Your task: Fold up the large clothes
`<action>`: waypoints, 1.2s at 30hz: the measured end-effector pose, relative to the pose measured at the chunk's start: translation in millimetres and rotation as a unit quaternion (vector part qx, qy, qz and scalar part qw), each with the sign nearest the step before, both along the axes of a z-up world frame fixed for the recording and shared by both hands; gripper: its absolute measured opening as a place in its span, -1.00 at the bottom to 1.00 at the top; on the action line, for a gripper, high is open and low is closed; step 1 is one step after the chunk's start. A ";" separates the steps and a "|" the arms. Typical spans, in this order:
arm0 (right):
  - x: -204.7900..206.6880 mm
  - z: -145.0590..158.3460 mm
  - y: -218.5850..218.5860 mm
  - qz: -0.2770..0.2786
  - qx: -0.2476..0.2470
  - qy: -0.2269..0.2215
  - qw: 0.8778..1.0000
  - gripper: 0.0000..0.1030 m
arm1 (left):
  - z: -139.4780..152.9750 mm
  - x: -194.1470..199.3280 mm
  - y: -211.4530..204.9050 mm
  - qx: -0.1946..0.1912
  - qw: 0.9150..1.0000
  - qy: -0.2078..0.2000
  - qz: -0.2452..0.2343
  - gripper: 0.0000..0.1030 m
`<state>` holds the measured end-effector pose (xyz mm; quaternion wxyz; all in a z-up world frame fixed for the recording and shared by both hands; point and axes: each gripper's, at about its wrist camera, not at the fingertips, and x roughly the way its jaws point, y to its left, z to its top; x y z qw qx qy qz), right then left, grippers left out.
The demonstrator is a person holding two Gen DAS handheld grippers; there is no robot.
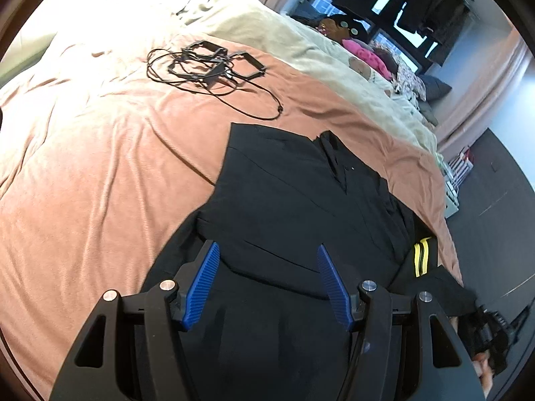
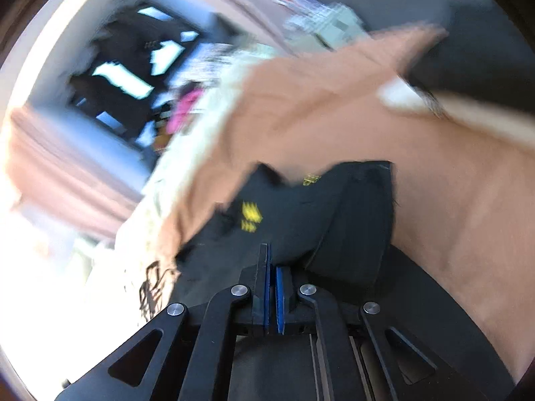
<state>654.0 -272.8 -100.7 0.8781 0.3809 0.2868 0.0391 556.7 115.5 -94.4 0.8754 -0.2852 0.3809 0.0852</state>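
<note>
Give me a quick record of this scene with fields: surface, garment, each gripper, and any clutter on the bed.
surface: bed with a salmon-pink cover
garment: black clothing with yellow trim, lying on the cover
left gripper: open, above the black clothing, nothing between its pads
right gripper: shut; whether it pinches fabric cannot be told, the view is blurred
clutter: tangled black cables further up the bed

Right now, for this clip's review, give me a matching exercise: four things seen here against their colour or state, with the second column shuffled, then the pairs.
Things:
1. left gripper
2. right gripper
3. bedspread
4. cable tangle

Colour or state:
A. salmon pink, rumpled
B. shut
C. black, lying loose on the bed
D. open above the black garment

Pairs: 1-D, 2-B, 3-A, 4-C
</note>
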 end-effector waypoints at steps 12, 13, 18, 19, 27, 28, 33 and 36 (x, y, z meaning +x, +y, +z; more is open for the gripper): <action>34.0 100.2 162.1 0.159 -0.130 -0.086 0.975 -0.93 | -1.7 -20.9 46.5 -0.034 0.998 -0.012 0.053 0.20; 37.0 101.3 176.2 0.170 -0.136 -0.089 0.972 -0.93 | -2.8 -22.5 50.8 -0.035 0.998 -0.012 0.059 0.20; 40.7 86.4 236.6 0.227 -0.157 -0.089 0.957 -0.93 | -9.7 -31.8 72.6 -0.047 0.994 -0.007 0.094 0.20; 42.2 78.9 253.1 0.243 -0.163 -0.086 0.952 -0.93 | -11.3 -33.4 75.7 -0.052 0.994 -0.006 0.100 0.20; 53.3 8.8 316.3 0.325 -0.176 -0.019 0.929 -0.82 | -18.0 -31.0 82.9 -0.050 0.992 0.004 0.112 0.20; 52.9 1.5 323.3 0.333 -0.182 -0.007 0.925 -0.45 | -18.5 -30.4 83.1 -0.051 0.993 0.005 0.109 0.20; 41.0 -5.7 304.6 0.322 -0.188 0.000 0.928 0.33 | -17.7 -26.4 79.4 -0.047 0.995 0.001 0.094 0.20; 35.9 0.5 272.6 0.299 -0.193 0.013 0.935 0.33 | -18.6 -22.0 72.5 -0.039 0.996 -0.001 0.075 0.20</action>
